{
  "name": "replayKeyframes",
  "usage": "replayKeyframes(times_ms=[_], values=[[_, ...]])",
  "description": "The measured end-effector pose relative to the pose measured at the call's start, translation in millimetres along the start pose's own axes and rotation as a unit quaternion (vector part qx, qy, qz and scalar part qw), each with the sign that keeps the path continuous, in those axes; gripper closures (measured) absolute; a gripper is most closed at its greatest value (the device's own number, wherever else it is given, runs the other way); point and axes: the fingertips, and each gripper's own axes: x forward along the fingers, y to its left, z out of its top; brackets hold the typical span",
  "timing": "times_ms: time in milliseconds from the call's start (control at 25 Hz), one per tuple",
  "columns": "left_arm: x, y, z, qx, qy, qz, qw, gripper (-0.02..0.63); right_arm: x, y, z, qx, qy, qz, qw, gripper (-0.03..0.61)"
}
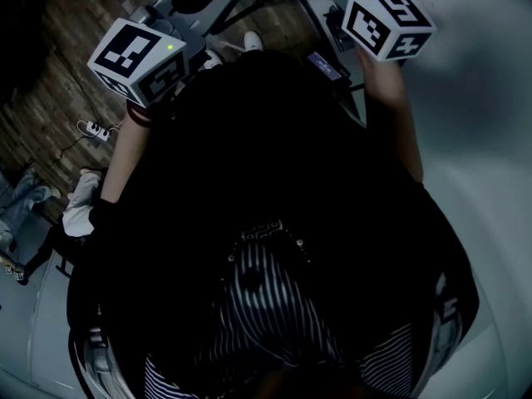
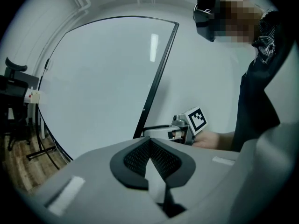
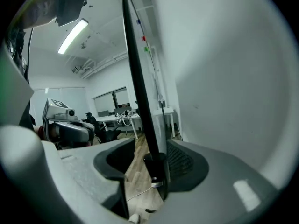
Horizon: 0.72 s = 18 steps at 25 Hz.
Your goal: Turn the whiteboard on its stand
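Observation:
The whiteboard (image 2: 103, 87) stands upright in front of my left gripper, its dark frame edge (image 2: 159, 73) slanting down toward my right gripper (image 2: 161, 132). In the right gripper view that frame edge (image 3: 138, 87) runs between the jaws of my right gripper (image 3: 149, 155), which stand apart on either side of it; the pads do not press on it. My left gripper (image 2: 149, 146) is off the board, with its pad tips meeting and nothing in its grip. In the head view both marker cubes (image 1: 133, 61) (image 1: 389, 25) show above the person's dark clothing; the jaws are cut off.
The stand's black legs (image 2: 42, 148) rest on the wood floor (image 1: 50, 98). A power strip (image 1: 96, 129) and cable lie on the floor at left. A black chair (image 2: 14, 87) stands at far left. Desks (image 3: 117, 118) fill the room's back; a white wall (image 3: 224, 78) is close on the right.

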Motion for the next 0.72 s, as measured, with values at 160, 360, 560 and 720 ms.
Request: replayKeyframes(times_ms=[160,360,560,720], values=[[-10,-2,3,-0.005,-0.002,0.015,0.9999,0.611,5,1,-9,0.004,0.020,0.002,1.000,0.369],[-32,9,-7,-0.014,0.007,0.034,0.9993,0.611,15,9,-16,-0.001,0.030,-0.005,1.000,0.341],[-39,23,4,-0.019,0.002,0.040,0.9990,0.611,34,12,-7,-0.006,0.037,-0.002,0.999,0.341],[-34,14,-6,-0.021,0.000,0.026,0.9995,0.611,35,9,-22,0.009,0.039,0.001,0.999,0.341]])
